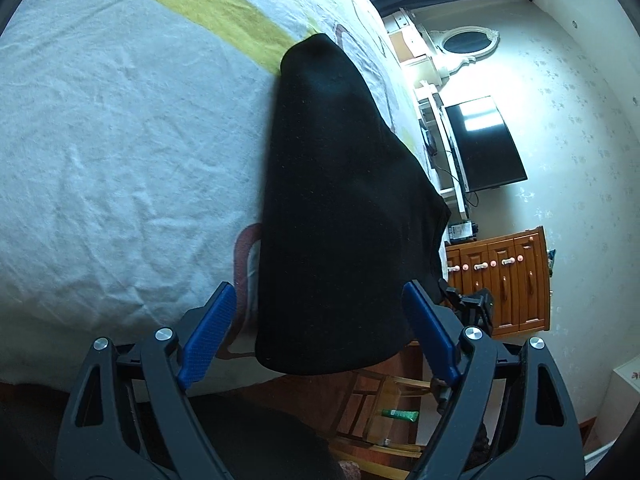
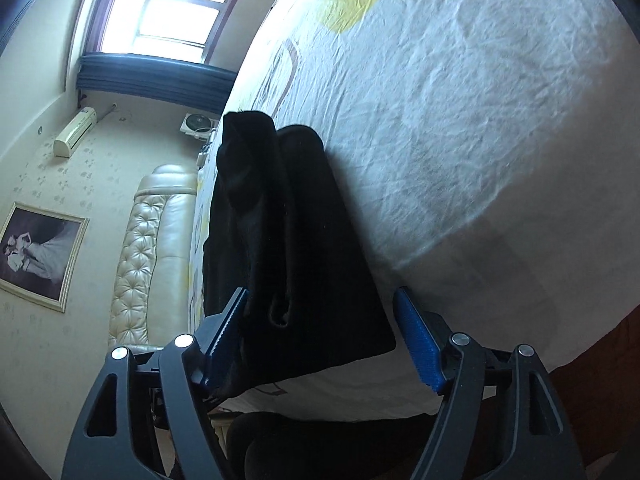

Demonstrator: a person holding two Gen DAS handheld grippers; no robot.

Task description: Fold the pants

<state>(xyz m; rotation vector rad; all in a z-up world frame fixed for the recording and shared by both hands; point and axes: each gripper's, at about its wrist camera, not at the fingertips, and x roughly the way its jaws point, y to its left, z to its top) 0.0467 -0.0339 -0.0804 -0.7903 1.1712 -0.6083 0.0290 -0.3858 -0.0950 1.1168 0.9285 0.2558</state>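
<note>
The black pants (image 1: 336, 208) lie folded in a long strip on the bed near its edge. In the left wrist view my left gripper (image 1: 320, 312) is open, its blue pads on either side of the near end of the pants, not clamped on it. In the right wrist view the pants (image 2: 288, 240) show two stacked layers with an open fold at the near end. My right gripper (image 2: 322, 312) is open around that end, its left pad (image 2: 226, 320) touching the cloth's side.
The bed sheet (image 1: 120, 152) is pale with yellow patches. A television (image 1: 484, 144), a wooden cabinet (image 1: 508, 280) and a wooden chair (image 1: 384, 408) stand beyond the bed's edge. A padded headboard (image 2: 148, 248) and a window (image 2: 168, 8) show in the right wrist view.
</note>
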